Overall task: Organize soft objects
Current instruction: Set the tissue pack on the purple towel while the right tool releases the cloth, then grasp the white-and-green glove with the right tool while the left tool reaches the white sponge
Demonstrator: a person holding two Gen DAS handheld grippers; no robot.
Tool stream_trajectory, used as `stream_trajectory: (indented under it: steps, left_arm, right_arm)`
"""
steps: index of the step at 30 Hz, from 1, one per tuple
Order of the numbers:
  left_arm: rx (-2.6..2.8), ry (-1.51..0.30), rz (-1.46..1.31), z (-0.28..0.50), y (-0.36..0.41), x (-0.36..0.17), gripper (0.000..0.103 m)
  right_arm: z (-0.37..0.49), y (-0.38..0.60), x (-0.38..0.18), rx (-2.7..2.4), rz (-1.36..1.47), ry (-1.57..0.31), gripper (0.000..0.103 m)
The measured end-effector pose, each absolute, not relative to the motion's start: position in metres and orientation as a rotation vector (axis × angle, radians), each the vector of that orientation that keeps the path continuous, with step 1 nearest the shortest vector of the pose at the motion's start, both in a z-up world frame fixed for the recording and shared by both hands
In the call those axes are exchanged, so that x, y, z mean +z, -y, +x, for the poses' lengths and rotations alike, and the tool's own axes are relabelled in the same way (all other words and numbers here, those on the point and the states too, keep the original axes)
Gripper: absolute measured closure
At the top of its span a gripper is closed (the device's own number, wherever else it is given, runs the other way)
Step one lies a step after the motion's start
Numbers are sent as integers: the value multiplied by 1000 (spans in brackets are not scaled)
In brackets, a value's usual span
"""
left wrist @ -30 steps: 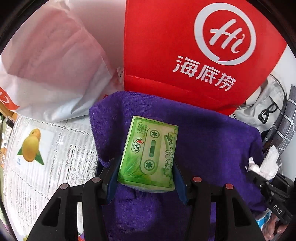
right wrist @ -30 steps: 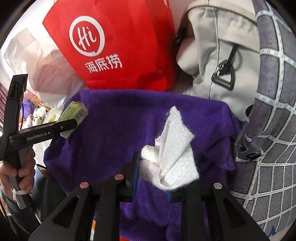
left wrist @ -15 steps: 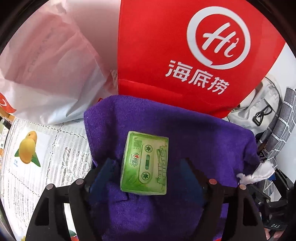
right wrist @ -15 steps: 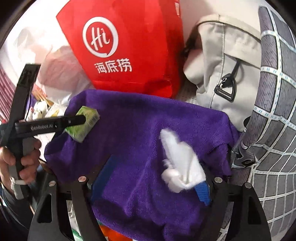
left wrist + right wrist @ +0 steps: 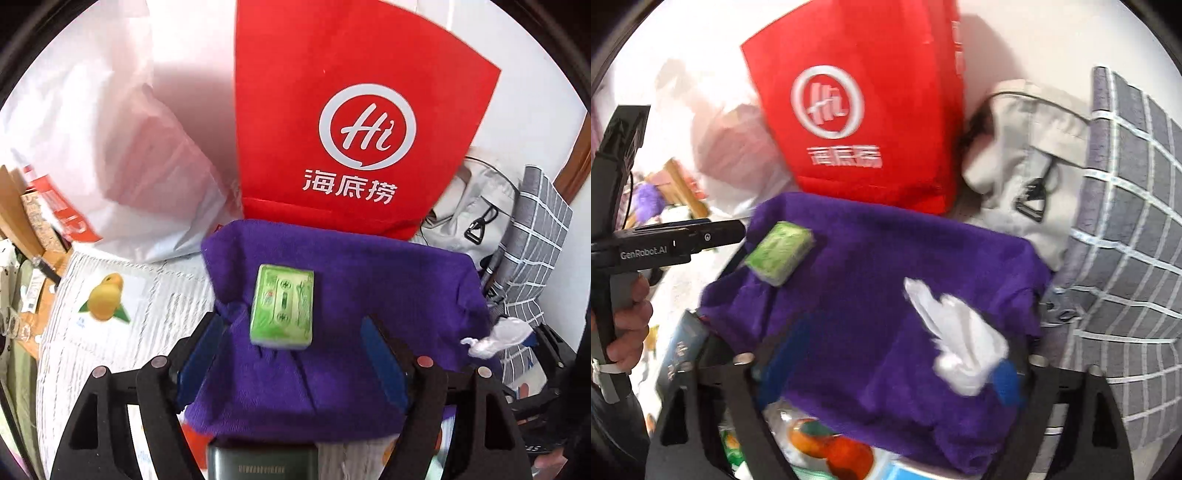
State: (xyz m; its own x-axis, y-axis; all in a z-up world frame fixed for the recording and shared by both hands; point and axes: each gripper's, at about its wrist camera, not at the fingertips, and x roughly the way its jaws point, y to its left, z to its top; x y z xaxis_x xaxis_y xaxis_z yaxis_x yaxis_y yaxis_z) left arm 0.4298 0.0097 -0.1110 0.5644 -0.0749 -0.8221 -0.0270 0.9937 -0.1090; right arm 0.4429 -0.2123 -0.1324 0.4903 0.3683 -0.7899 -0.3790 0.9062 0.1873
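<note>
A green tissue pack [image 5: 282,306] with a cassette print lies on a purple towel [image 5: 388,284]. My left gripper [image 5: 291,354] is open, its blue pads wide apart, just short of the pack. In the right wrist view the pack [image 5: 779,253] lies at the towel's [image 5: 886,258] left end. A crumpled white tissue [image 5: 960,343] lies on the towel's right part, against the right pad of my open right gripper [image 5: 886,365]. The tissue also shows in the left wrist view [image 5: 498,334].
A red paper bag [image 5: 351,122] stands behind the towel, a white plastic bag [image 5: 92,147] to its left. A beige backpack [image 5: 1027,166] and a grey checked cushion [image 5: 1126,221] are on the right. A white lace cloth with a fruit print [image 5: 107,295] lies left.
Both grippers opened and pulled back. The left one let go of the green pack, the right one let go of the white tissue; both now lie on the towel.
</note>
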Motion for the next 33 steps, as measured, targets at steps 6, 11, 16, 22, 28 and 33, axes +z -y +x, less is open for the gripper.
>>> stream_trajectory:
  steps: [6,11,16,22,28,33]
  left_arm:
    - [-53,-978,-145,402,-17,-109,26]
    - [-57,-986,-148,389,-19,-121,26]
    - [-60,-991,-166,386,-23,-130,26]
    - [-80,-990,-161,387,-21,-135,26]
    - [-91,-993,-155,386,-16,-136,26]
    - [-87,-982,-162,380,-18,-134,26]
  right_arm:
    - [438,211,-143,412,-12,-1006,4]
    - [452,222,-171,380,77,-1140,10]
    - [457,228,-196,356,90,-1224,72]
    - [452,225,-190,377,69,-1182,78]
    - [449,224,-162,369,56,-1043,23]
    - [450,233,-146,355,117,-1013,23]
